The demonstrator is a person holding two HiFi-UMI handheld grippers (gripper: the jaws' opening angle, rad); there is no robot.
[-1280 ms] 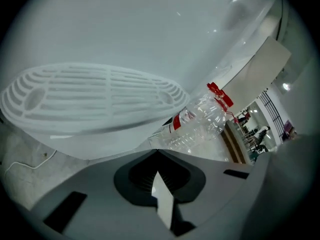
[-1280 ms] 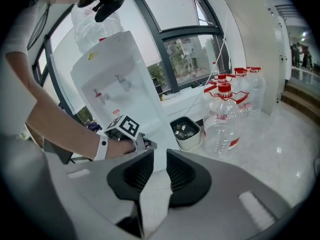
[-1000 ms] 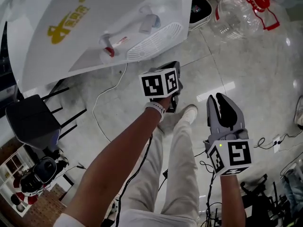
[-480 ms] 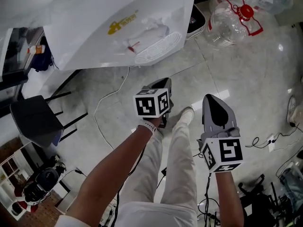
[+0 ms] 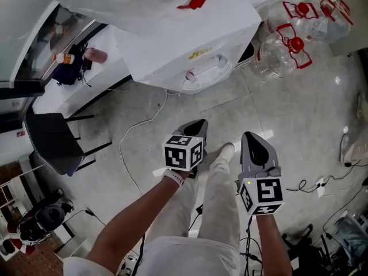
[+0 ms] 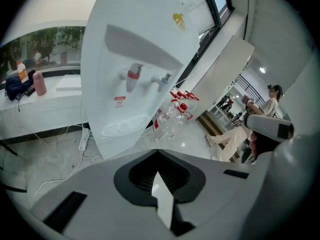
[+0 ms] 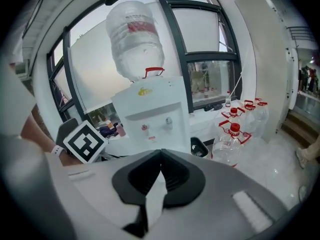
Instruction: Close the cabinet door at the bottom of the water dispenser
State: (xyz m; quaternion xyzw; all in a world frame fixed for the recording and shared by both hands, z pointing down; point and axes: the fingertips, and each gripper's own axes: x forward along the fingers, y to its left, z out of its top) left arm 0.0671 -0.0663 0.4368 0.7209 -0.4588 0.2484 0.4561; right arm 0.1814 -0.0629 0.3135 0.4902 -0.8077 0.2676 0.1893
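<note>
Gripper L shut, jug atop dispenser

- The left gripper points forward and steeply down, its jaws pressed together with nothing between them.
- The right gripper is near it, at the same level, also closed and empty.
- The left forearm and right forearm both reach forward.
</note>
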